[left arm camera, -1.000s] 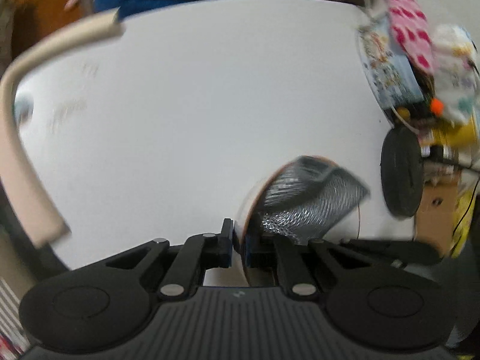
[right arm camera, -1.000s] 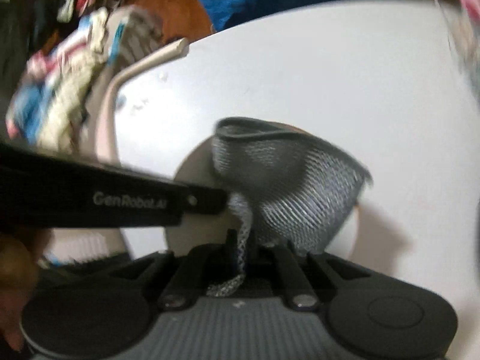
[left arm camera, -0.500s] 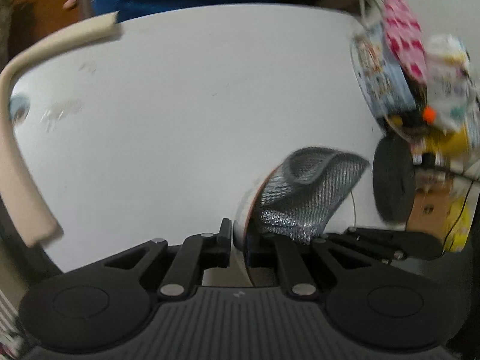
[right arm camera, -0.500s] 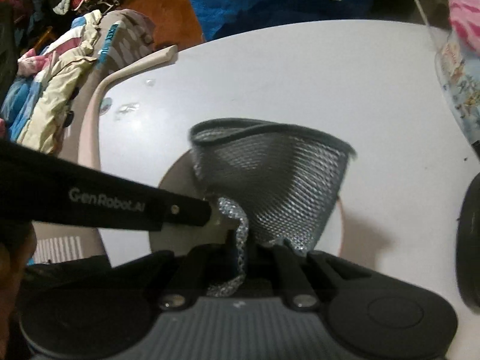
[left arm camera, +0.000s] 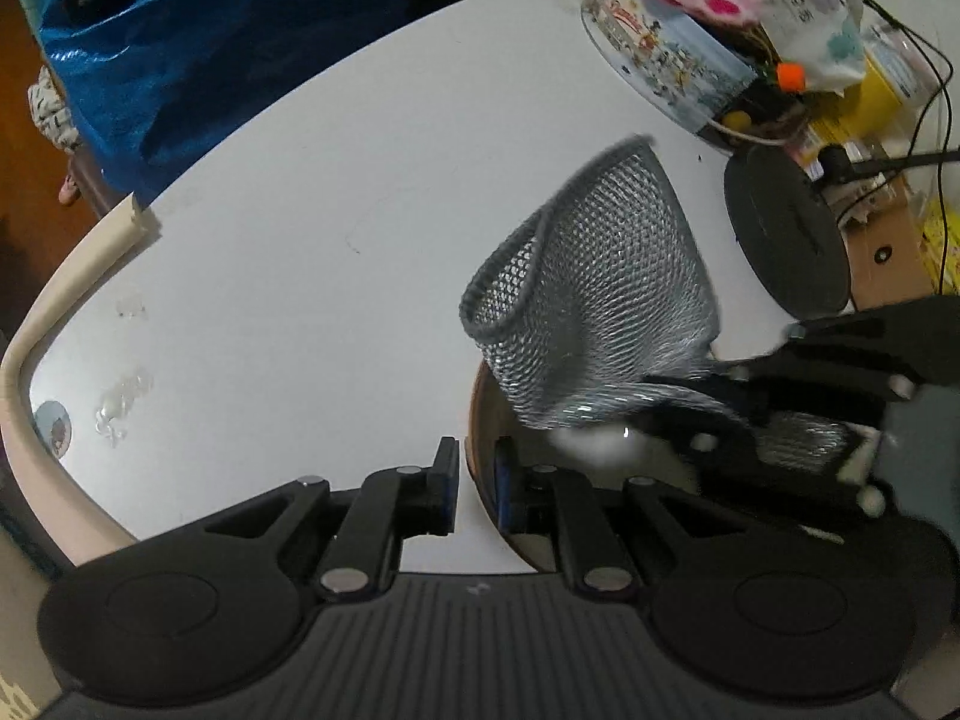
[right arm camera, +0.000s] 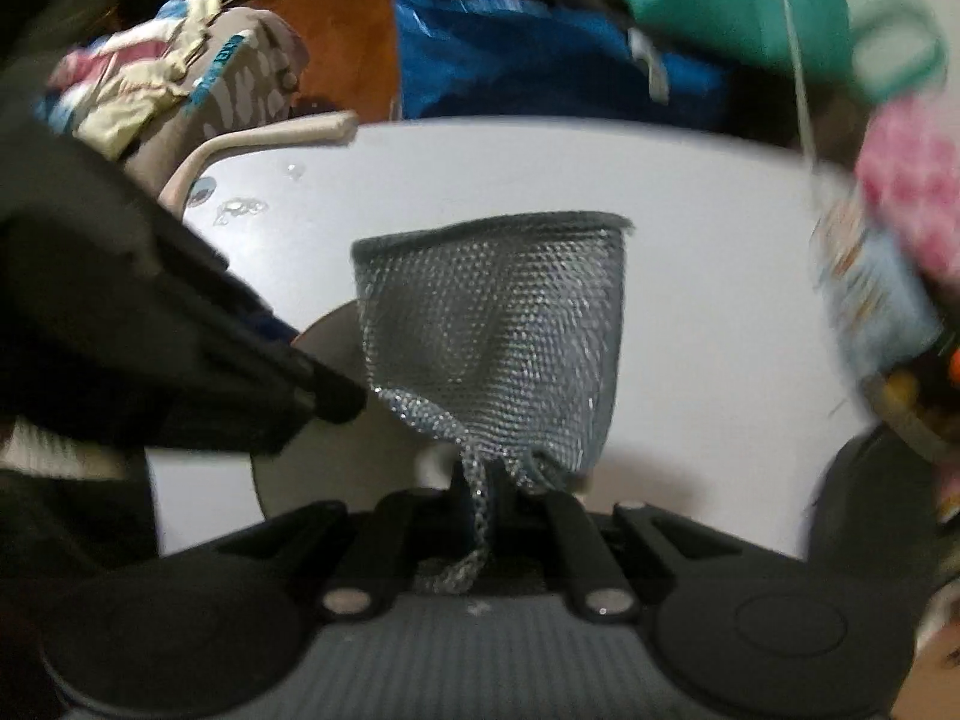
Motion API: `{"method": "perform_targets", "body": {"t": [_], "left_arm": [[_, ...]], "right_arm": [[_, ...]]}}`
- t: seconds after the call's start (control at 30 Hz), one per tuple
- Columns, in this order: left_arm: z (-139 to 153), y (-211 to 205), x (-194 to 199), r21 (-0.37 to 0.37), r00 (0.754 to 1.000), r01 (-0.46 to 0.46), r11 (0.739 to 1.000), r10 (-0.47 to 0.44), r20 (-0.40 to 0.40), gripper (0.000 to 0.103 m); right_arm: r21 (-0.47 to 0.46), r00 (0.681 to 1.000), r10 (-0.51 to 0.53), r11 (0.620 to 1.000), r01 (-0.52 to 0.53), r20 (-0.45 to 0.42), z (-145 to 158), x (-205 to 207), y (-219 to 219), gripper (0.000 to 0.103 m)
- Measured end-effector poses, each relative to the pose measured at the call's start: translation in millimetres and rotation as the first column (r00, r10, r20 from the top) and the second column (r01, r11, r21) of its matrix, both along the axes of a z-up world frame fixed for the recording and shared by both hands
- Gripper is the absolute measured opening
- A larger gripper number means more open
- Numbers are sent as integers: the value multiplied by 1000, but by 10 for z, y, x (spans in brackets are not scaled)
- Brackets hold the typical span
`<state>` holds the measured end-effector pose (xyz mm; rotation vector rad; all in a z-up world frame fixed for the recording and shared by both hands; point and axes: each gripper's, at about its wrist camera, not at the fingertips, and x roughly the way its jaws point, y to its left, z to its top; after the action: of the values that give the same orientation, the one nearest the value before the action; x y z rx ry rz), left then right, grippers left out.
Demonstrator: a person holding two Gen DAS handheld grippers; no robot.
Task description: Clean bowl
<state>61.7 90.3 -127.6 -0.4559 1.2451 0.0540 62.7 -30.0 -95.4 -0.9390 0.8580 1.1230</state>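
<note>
A shallow bowl with a brown rim sits on the white table; it also shows in the right wrist view. My left gripper is shut on the bowl's near rim, one finger outside and one inside. My right gripper is shut on a grey mesh scrubbing cloth, which stands up stiffly over the bowl. In the left wrist view the cloth hangs above the bowl, with the right gripper coming in from the right. Most of the bowl's inside is hidden.
The white table has a beige edge guard at left and small wet spots. A printed tin, a black disc, cables and clutter crowd the right. A blue bag lies beyond the far edge.
The right gripper has lifted the mesh cloth up off the bowl and swung it right. The left gripper keeps its hold on the rim, and its view has turned.
</note>
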Motion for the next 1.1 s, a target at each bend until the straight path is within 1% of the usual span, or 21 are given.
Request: {"method": "perform_targets", "body": {"t": [0.07, 0.17, 0.2, 0.27, 0.33, 0.43, 0.47, 0.53, 0.57, 0.63, 0.67, 0.73, 0.77, 0.83, 0.87, 0.9, 0.97, 1.1], "left_arm": [[13, 21, -43, -5, 1000, -4, 1000, 4, -1, 10], [12, 18, -53, -10, 1000, -11, 1000, 11, -2, 10], [10, 19, -56, -13, 1000, -13, 1000, 13, -3, 10], [0, 24, -63, -20, 1000, -17, 1000, 17, -4, 10], [-13, 24, -61, -26, 1000, -18, 1000, 18, -7, 10], [-24, 16, -50, -30, 1000, -14, 999, 13, -13, 10], [-24, 15, -48, -31, 1000, -13, 999, 13, -14, 10], [-26, 17, -53, -33, 1000, -16, 999, 15, -15, 10], [-27, 17, -56, -34, 1000, -17, 999, 17, -15, 10], [-32, 10, -57, -34, 1000, -21, 999, 20, -19, 10], [-36, 5, -55, -32, 1000, -22, 999, 21, -23, 10], [-34, -2, -56, -24, 999, -24, 999, 24, -24, 10], [-34, 1, -55, -23, 999, -26, 999, 26, -25, 10], [-35, 12, -52, -26, 999, -28, 999, 28, -27, 10], [-34, 13, -50, -26, 999, -28, 999, 27, -28, 10], [-33, 13, -49, -26, 999, -27, 999, 26, -29, 10], [-32, 11, -47, -25, 999, -25, 999, 24, -30, 10], [-46, 11, -40, -28, 999, -26, 999, 25, -31, 10]], "right_arm": [[2, 998, 43, 999, -43, 49, 14, -83, -48, 4], [0, 980, 146, 989, -147, 136, 50, -230, -139, 4], [10, 971, 181, 983, -185, 159, 81, -269, -183, 5], [14, 940, 275, 959, -284, 200, 135, -342, -286, 5], [-3, 909, 359, 930, -366, 213, 155, -383, -355, 5], [-34, 819, 539, 839, -544, 195, 178, -421, -545, 5], [-45, 785, 591, 803, -594, 186, 183, -427, -606, 5], [-76, 707, 683, 727, -683, 183, 199, -442, -705, 5], [-101, 677, 714, 698, -709, 179, 187, -435, -724, 5], [-142, 638, 750, 661, -737, 177, 146, -408, -719, 5], [-148, 633, 754, 656, -740, 176, 135, -377, -697, 4], [-148, 635, 752, 658, -738, 175, 126, -297, -636, 4], [-148, 637, 751, 659, -737, 175, 121, -257, -605, 6], [-157, 649, 739, 673, -723, 182, 103, -230, -563, 16], [-164, 658, 728, 685, -710, 191, 90, -229, -543, 30], [-156, 673, 714, 699, -698, 193, 98, -228, -530, 44], [-118, 706, 683, 729, -674, 188, 139, -210, -521, 56], [-50, 786, 600, 798, -600, 148, 177, -103, -567, 56]]}}
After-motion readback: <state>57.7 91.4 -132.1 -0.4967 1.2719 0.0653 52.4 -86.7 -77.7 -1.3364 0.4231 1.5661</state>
